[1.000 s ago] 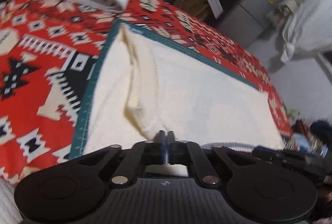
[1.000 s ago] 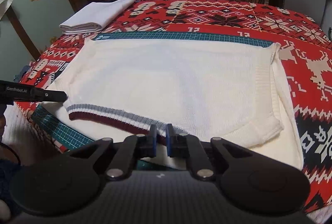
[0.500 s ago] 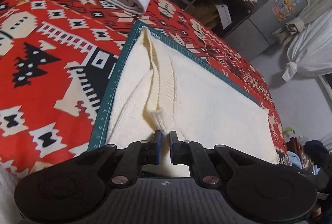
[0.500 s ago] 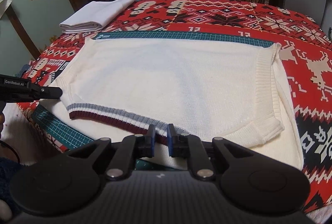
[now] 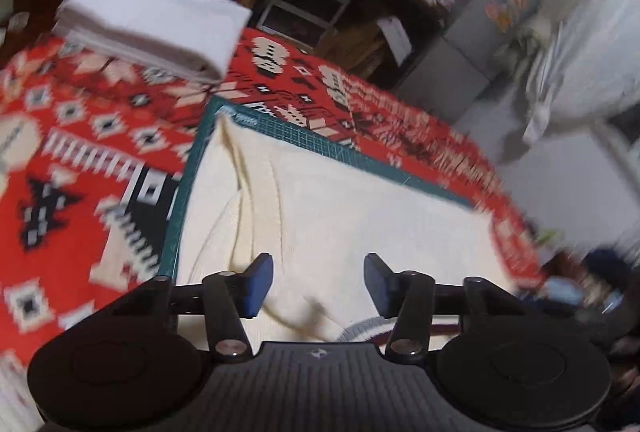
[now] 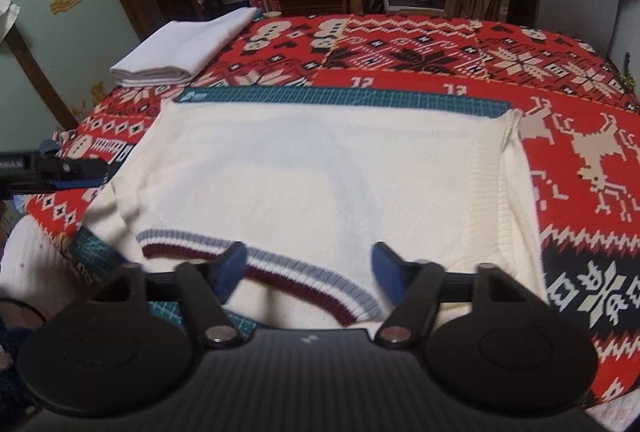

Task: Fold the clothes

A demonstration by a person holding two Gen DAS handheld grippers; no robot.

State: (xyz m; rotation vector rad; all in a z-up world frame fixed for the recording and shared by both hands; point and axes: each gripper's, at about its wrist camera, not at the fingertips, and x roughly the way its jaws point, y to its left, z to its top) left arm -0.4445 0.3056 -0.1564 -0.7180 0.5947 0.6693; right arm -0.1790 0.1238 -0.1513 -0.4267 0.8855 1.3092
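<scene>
Over the near edge of the cream knitted sweater (image 6: 320,176) with striped collar, my left gripper (image 5: 318,284) and right gripper (image 6: 308,272) are both spread wide, grasping nothing.

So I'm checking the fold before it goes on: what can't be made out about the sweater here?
- Sweater near edge, right wrist view: hidden behind the right gripper.
- Near hem, left wrist view: covered by the left gripper.
- Knit and folded sleeve, left wrist view: smeared by motion blur.
- Mat: mostly under the sweater.
</scene>
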